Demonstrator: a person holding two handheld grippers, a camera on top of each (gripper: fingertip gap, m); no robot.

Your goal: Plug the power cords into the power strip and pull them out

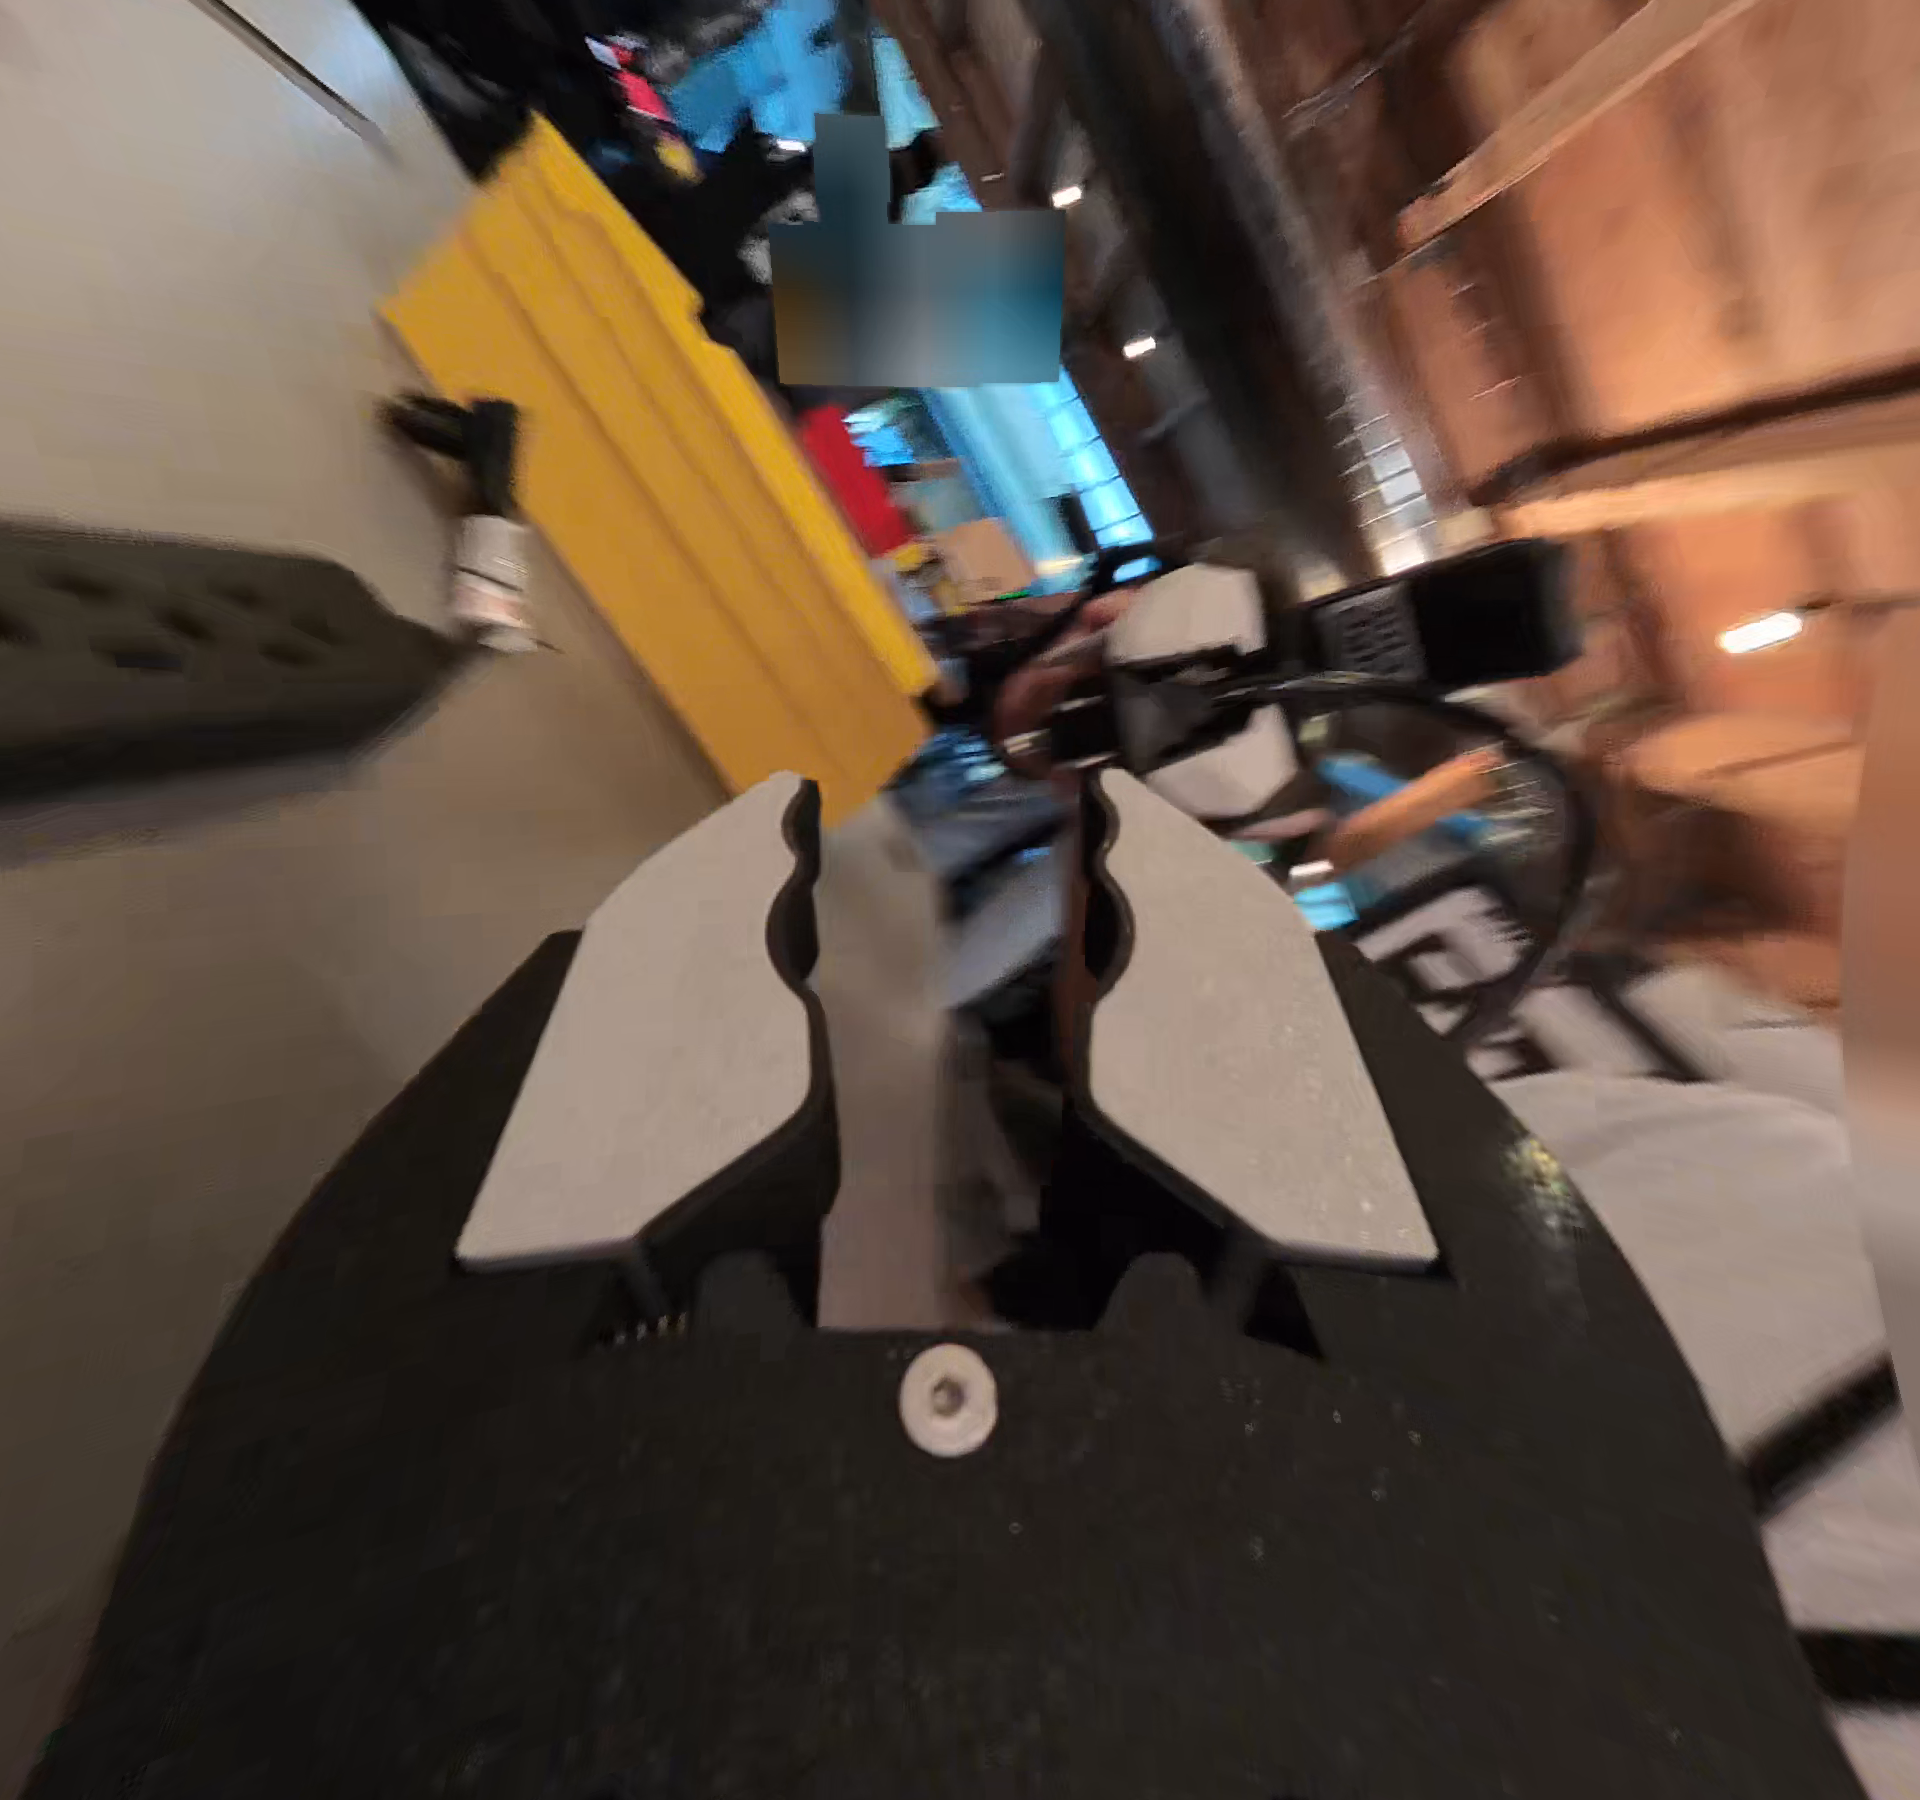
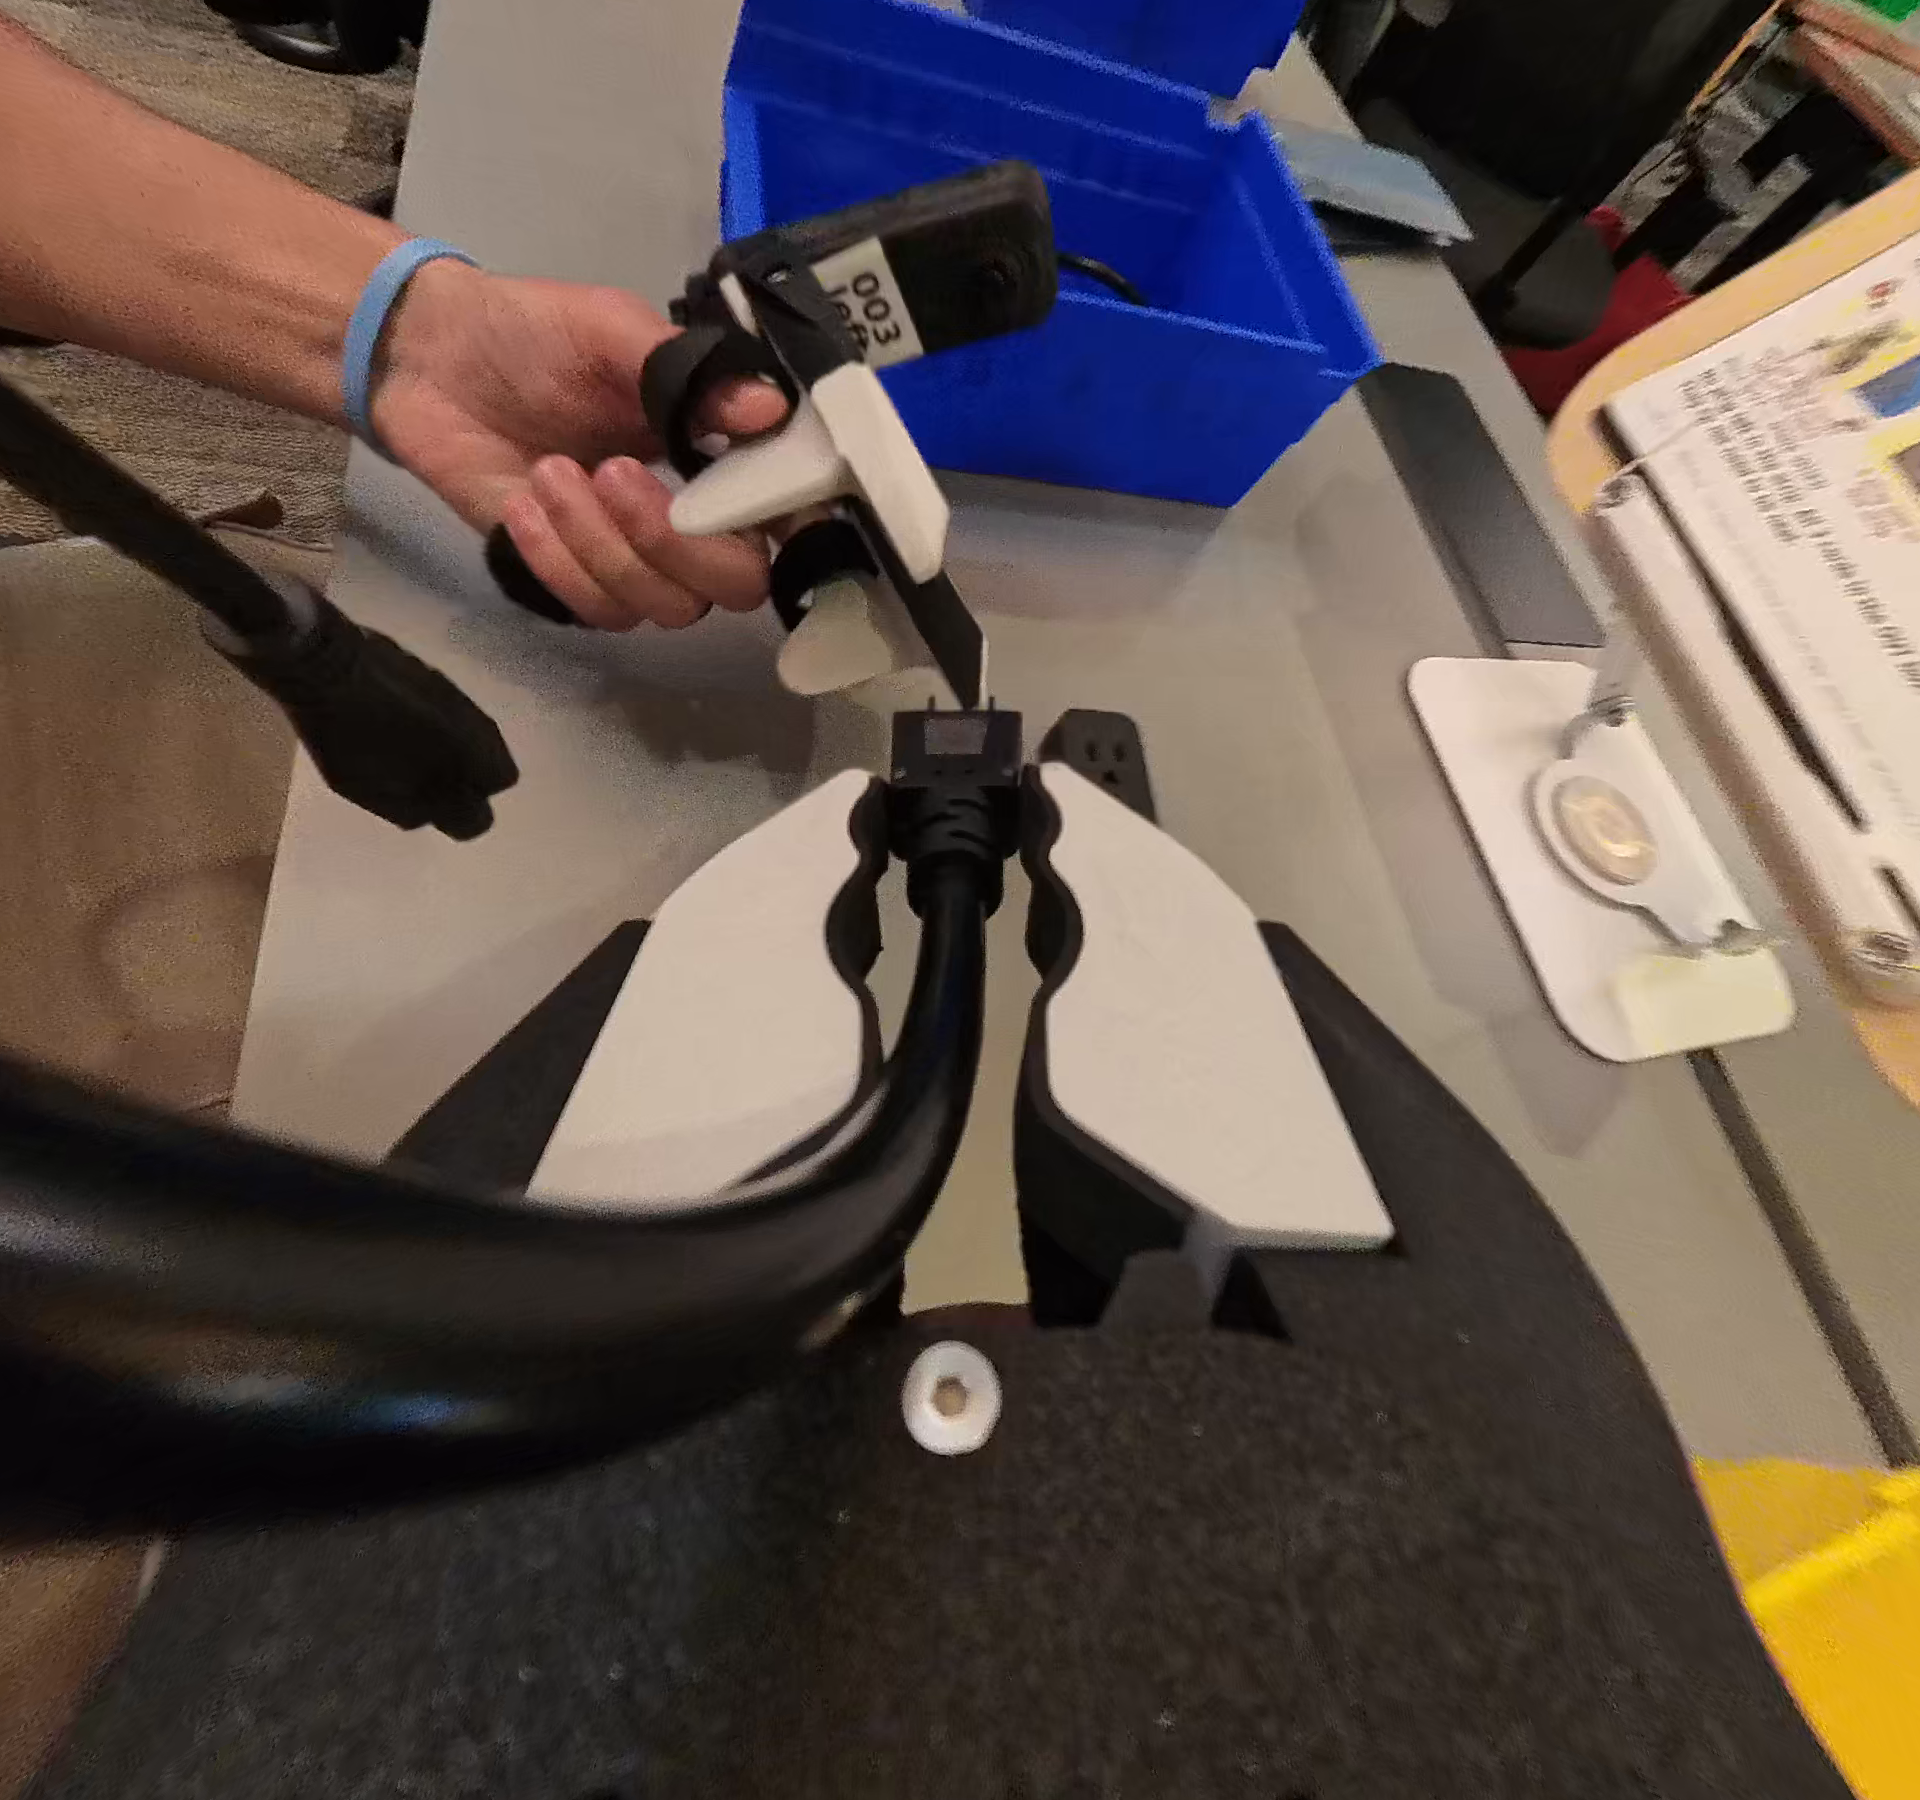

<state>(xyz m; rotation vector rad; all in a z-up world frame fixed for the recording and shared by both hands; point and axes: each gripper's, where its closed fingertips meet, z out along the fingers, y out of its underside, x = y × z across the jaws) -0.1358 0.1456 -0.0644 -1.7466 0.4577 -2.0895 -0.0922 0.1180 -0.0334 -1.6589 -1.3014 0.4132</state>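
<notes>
A black plug (image 2: pixel 956 753) is clamped between the fingertips of the right gripper (image 2: pixel 951 794), prongs pointing away from the camera, its thick black cord (image 2: pixel 940 1002) looping back out through the jaws and off to the left. Just beyond the plug and a little to its right, the end of the black power strip (image 2: pixel 1107 763) is seen lying on the grey table (image 2: pixel 1299 628), one socket face showing.

The left gripper (image 2: pixel 883 659) is held in a person's hand (image 2: pixel 540 462) above the strip, tips angled down close to the plug; in its own blurred view its fingers (image 1: pixel 675 1002) are seen spread apart with nothing between them, and the strip (image 1: pixel 187 649) is glimpsed at the left.

Trouble is easily imagined here. The plug appears offset from the socket, so the prongs could be jammed against the strip's casing. The strip is not pinned by anything visible and could be shoved along the table under pressure. The heavy cord could twist the plug in the grip. A second loose plug (image 2: pixel 405 742) hangs at the left, and the blue bin (image 2: pixel 1039 192) sits close behind.
</notes>
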